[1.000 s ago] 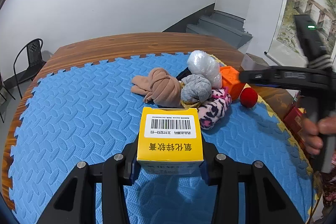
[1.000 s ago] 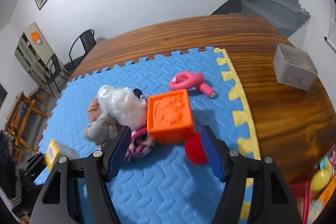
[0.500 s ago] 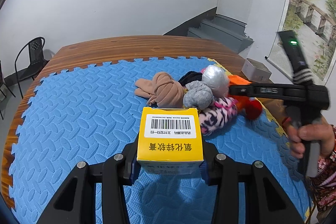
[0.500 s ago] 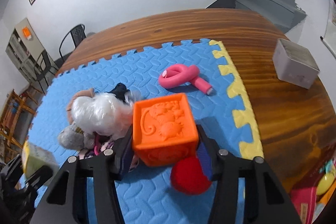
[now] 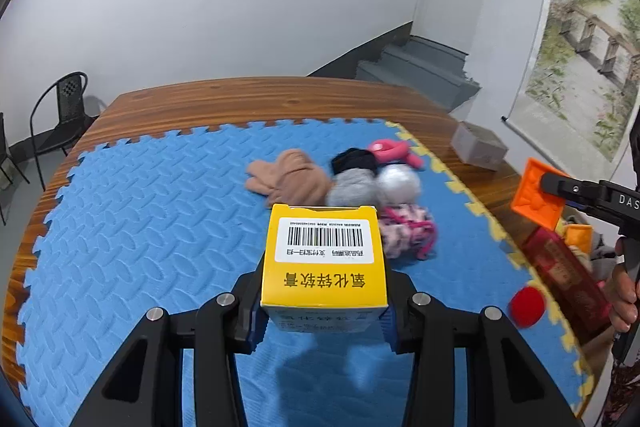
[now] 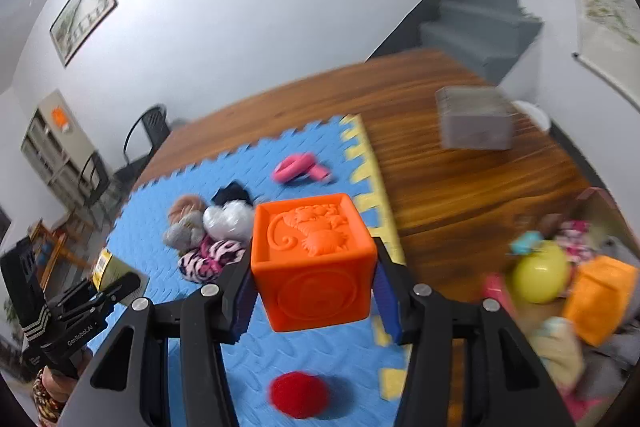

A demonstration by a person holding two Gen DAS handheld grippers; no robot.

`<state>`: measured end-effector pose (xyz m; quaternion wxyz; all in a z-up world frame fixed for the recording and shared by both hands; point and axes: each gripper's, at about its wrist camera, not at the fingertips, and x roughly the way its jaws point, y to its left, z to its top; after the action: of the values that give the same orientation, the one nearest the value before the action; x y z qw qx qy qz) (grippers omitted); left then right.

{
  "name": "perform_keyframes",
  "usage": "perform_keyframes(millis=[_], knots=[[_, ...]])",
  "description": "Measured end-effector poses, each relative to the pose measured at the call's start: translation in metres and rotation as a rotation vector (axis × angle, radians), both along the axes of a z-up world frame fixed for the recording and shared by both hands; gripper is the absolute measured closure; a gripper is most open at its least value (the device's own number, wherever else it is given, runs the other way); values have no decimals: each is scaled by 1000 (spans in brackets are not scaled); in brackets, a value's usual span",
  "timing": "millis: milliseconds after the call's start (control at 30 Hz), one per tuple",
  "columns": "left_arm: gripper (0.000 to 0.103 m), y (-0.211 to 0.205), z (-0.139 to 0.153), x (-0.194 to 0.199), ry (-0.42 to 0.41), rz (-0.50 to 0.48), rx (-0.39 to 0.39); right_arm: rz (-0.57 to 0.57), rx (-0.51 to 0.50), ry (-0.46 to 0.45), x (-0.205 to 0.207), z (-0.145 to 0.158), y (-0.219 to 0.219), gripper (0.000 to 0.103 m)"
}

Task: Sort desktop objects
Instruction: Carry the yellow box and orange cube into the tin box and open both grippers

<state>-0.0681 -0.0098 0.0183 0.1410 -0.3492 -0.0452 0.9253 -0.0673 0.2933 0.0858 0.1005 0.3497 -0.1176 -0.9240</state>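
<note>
Two items are held above the blue foam mat (image 5: 140,227): a yellow barcode-labelled box (image 5: 324,259) is pinched by the left tool (image 5: 324,311), and an orange embossed cube (image 6: 314,259) is clamped in the right tool (image 6: 316,303). Rolled socks (image 5: 360,187), a pink curled toy (image 6: 300,169) and a red ball (image 6: 298,393) are left lying on the mat.

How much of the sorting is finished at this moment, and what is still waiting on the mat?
Done: a container at the table's right edge already holds a yellow ball and an orange cube.
In hand: the left hand-held gripper grips the yellow box; the right hand-held gripper grips the orange block, lifted off the mat.
Left: the sock pile, the pink toy and the red ball.
</note>
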Motion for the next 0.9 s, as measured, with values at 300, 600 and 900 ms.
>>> perform_keyframes(millis=[300, 600, 900], knots=[[57, 79, 28, 29, 42, -162, 13, -235, -16, 54, 39, 12, 106, 48], [57, 143, 53, 51, 76, -267, -4, -198, 49, -91, 17, -32, 134, 48], [57, 216, 71, 70, 104, -388, -33, -184, 22, -35, 42, -25, 152, 44]])
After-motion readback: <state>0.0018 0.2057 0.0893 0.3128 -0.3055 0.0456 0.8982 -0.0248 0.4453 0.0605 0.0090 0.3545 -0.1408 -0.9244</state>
